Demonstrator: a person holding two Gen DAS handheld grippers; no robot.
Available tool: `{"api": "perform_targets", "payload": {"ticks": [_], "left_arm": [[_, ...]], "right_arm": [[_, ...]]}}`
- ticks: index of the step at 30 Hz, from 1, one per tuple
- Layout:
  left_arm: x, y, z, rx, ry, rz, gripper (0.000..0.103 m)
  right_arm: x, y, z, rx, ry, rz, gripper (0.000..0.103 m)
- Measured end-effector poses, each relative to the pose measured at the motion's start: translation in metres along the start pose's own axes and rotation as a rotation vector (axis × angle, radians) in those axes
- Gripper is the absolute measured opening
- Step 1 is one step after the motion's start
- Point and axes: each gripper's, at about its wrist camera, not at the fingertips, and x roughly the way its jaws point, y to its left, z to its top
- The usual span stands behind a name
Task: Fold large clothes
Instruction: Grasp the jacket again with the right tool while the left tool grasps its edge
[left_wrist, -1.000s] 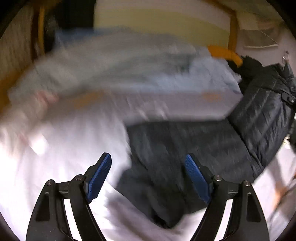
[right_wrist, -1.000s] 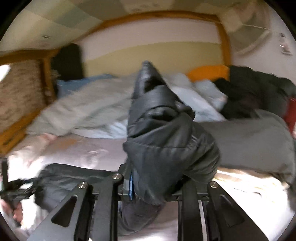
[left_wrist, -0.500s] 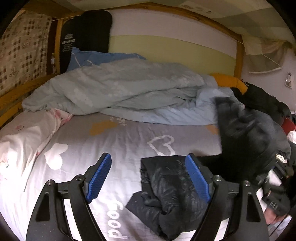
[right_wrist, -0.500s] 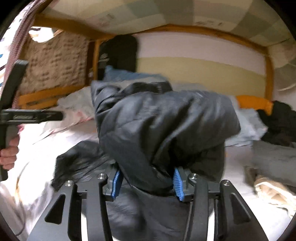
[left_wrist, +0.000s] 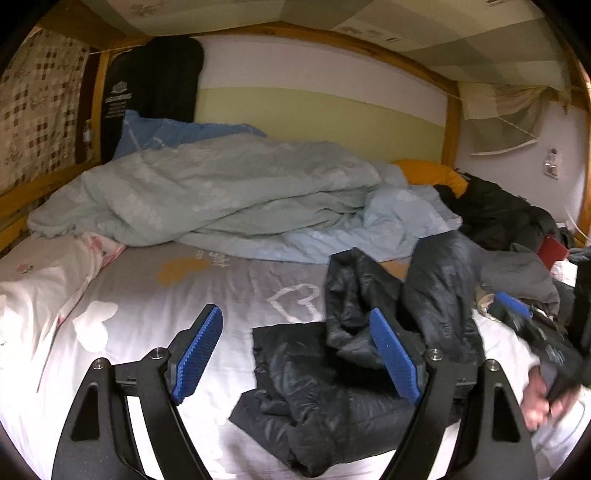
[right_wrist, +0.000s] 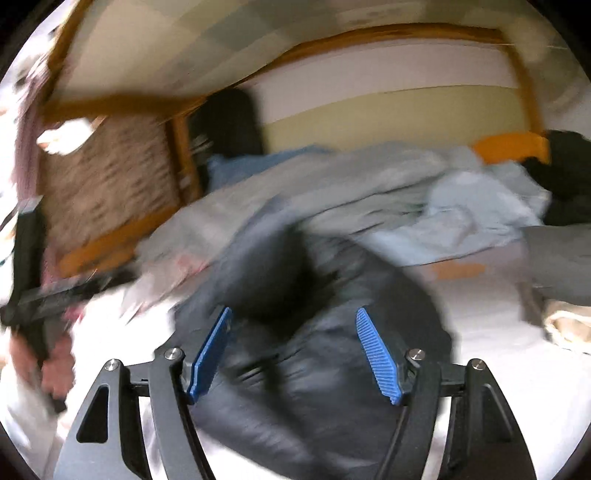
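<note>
A dark quilted puffer jacket (left_wrist: 332, 387) lies crumpled on the white printed bedsheet (left_wrist: 147, 302), one part flopped over in a raised fold at its far right. My left gripper (left_wrist: 295, 317) hangs open just above the jacket's near left edge, with nothing between its blue pads. In the blurred right wrist view, my right gripper (right_wrist: 293, 314) has its jaws opening. The jacket (right_wrist: 314, 369) lies loose under and between them, and the pads do not press on it. The right gripper's blue pad (left_wrist: 511, 304) and the person's hand (left_wrist: 535, 398) show at the right edge.
A rumpled pale grey-green duvet (left_wrist: 221, 192) fills the back of the bed. Black clothes (left_wrist: 498, 214), a grey garment (left_wrist: 517, 269) and an orange pillow (left_wrist: 432, 173) lie at the right. A flowered pillow (left_wrist: 37, 269) lies left. A wooden bed frame (left_wrist: 452, 122) surrounds all.
The right gripper's jaws widened and let go of the lifted jacket part, which dropped onto the bed as the gripper swung left and down. The left gripper rose a little, still open.
</note>
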Motion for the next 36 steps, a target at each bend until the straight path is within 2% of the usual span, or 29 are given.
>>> {"api": "perform_targets", "payload": {"ticks": [2,4,5,7,9,13,18,22,26,28,29,30,34,36], "left_arm": [[0.0,-0.009,-0.003,0.024,-0.003,-0.049,0.081],[0.003,-0.022,-0.007,0.058,0.009,-0.12,0.081],[0.005,-0.026,-0.008,0.064,0.023,-0.172,0.083],[0.015,-0.03,-0.012,0.01,0.082,-0.324,0.085],[0.025,-0.032,-0.016,-0.053,0.126,-0.399,0.085],[0.035,-0.045,-0.017,-0.021,0.122,-0.381,0.085],[0.049,-0.056,-0.021,0.011,0.168,-0.333,0.083],[0.055,-0.056,-0.028,0.023,0.185,-0.277,0.082],[0.055,-0.055,-0.028,0.038,0.17,-0.248,0.082],[0.055,-0.056,-0.028,0.036,0.158,-0.246,0.057],[0.055,-0.055,-0.027,0.033,0.153,-0.249,0.023],[0.053,-0.054,-0.026,0.025,0.14,-0.25,0.01],[0.031,-0.048,-0.015,-0.026,0.067,-0.339,0.006],[0.024,-0.046,-0.009,-0.042,0.075,-0.404,0.007]], "right_arm": [[0.006,-0.015,0.003,-0.007,0.008,-0.079,0.069],[0.017,-0.026,0.003,0.001,0.047,-0.106,0.061],[0.02,-0.029,0.002,0.011,0.059,-0.101,0.058],[0.028,-0.036,-0.001,0.037,0.106,-0.067,0.055],[0.038,-0.035,-0.005,0.056,0.144,-0.014,0.052],[0.052,-0.035,-0.012,0.07,0.201,0.129,0.052],[0.07,-0.03,-0.032,0.14,0.278,0.237,0.052],[0.075,-0.01,-0.046,0.056,0.306,0.264,0.052],[0.068,0.013,-0.051,-0.012,0.336,0.378,0.052],[0.062,0.028,-0.053,-0.069,0.334,0.386,0.052],[0.058,0.035,-0.054,-0.113,0.318,0.364,0.052],[0.054,0.039,-0.054,-0.138,0.301,0.344,0.052],[0.042,0.03,-0.044,-0.106,0.225,0.254,0.052],[0.032,0.025,-0.037,-0.095,0.186,0.242,0.053]]}}
